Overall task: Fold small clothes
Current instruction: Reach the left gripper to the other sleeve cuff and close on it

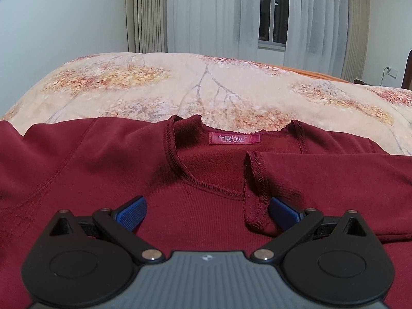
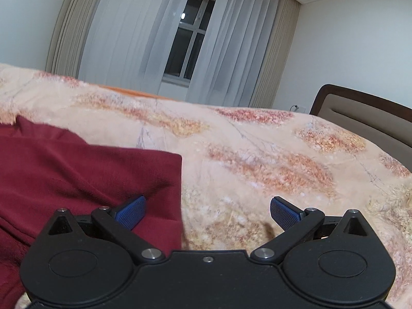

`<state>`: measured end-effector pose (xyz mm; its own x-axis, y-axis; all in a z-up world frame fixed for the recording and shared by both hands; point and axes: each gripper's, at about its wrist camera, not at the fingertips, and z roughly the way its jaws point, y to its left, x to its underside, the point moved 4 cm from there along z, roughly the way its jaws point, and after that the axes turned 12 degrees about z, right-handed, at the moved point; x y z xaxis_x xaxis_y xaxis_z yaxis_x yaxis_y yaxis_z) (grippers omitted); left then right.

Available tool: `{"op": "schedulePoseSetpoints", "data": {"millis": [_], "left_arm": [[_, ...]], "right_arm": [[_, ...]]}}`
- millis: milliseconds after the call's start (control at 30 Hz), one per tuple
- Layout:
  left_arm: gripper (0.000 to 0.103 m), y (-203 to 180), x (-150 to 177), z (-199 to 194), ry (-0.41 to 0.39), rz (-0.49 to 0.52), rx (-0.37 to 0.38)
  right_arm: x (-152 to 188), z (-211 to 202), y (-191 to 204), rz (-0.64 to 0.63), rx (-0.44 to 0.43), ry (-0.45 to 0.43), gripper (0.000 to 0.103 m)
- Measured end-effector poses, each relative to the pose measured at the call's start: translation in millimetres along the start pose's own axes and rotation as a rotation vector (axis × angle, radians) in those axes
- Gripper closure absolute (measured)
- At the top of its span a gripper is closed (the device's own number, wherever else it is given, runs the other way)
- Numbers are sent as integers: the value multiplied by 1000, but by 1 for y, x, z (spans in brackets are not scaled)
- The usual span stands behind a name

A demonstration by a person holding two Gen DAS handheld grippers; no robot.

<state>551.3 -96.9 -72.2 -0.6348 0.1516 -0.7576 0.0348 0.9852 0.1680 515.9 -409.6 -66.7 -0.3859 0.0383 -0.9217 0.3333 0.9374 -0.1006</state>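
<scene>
A dark red long-sleeved top (image 1: 103, 159) lies flat on the bed, neckline and pink label (image 1: 234, 138) facing me. One sleeve is folded across the chest, its cuff (image 1: 255, 193) near the neckline. My left gripper (image 1: 208, 209) is open and empty just above the chest, its right pad beside the cuff. In the right wrist view the top's folded side edge (image 2: 154, 180) lies at the left. My right gripper (image 2: 208, 209) is open and empty, straddling that edge, its left pad (image 2: 131, 212) over the fabric.
The bed is covered by a beige blanket with an orange leaf print (image 1: 206, 87) (image 2: 270, 159). A dark headboard (image 2: 365, 118) stands at the right. Curtains and a window (image 2: 188, 41) are behind the bed.
</scene>
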Motion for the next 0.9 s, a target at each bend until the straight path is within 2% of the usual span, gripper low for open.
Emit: {"op": "schedulePoseSetpoints", "data": {"millis": [133,233,333,433,567,667,833,900], "left_arm": [[0,15,-9,-10,26,-52,58],[0,36,-12,-28,34,-165,81],[0,62,-8,-52,34,-250,111],[0,94,5,-75,41,-284,91],[0,152,27,-98,59,-295,15],[0,205,45,-109,58,-313,-68],[0,296,72,-106,118,-341,-271],[0,328,83,-101,135,-361,-321]], "right_arm": [[-14,-29,-5,26,-33,-30,1],[-22,-56,0,30,-78,-27,1],[-22,-89,15,27,-166,-1,1],[-16,-127,37,40,-292,39,1],[-2,-173,72,44,-459,112,1],[8,-202,101,22,-562,155,1],[22,-233,141,-37,-611,191,1],[24,-240,153,-71,-624,201,1]]}}
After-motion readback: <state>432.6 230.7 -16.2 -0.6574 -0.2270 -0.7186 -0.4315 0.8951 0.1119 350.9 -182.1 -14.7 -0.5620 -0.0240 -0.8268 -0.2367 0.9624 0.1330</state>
